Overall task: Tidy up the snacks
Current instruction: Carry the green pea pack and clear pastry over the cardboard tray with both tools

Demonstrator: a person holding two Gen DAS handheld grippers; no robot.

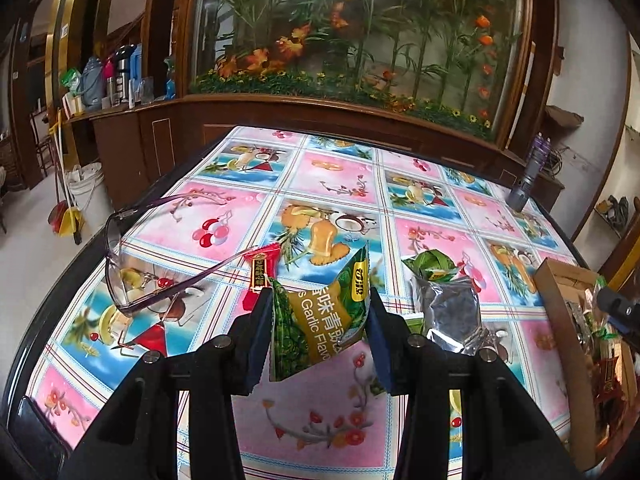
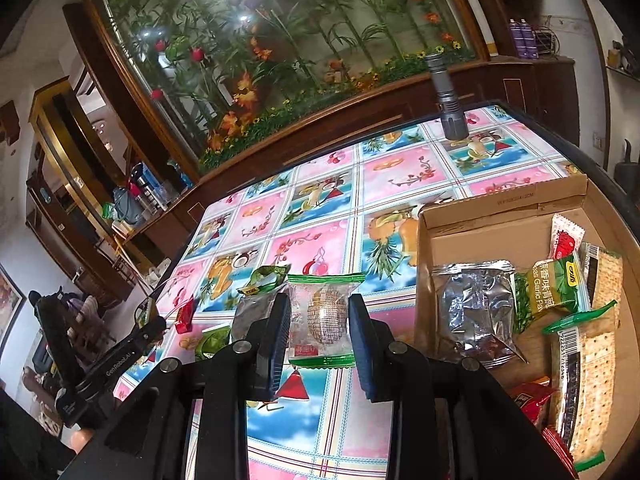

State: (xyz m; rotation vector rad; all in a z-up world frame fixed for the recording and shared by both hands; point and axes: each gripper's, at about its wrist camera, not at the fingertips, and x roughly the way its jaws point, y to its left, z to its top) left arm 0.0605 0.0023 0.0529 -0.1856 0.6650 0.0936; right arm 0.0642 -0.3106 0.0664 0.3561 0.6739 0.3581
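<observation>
Left tongs (image 1: 320,320) clamping a green-and-yellow foil pea packet (image 1: 320,320), left of the brown cardboard box (image 1: 560,320). Right tongs (image 2: 320,312) gripping a clear green-edged pastry wrapper (image 2: 323,316) beside that box.

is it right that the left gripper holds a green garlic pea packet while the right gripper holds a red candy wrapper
Not quite. The right gripper holds a clear cake packet with green ends, as the right wrist view shows; the red candy wrapper lies on the table. The left gripper does hold the green garlic pea packet.
</observation>
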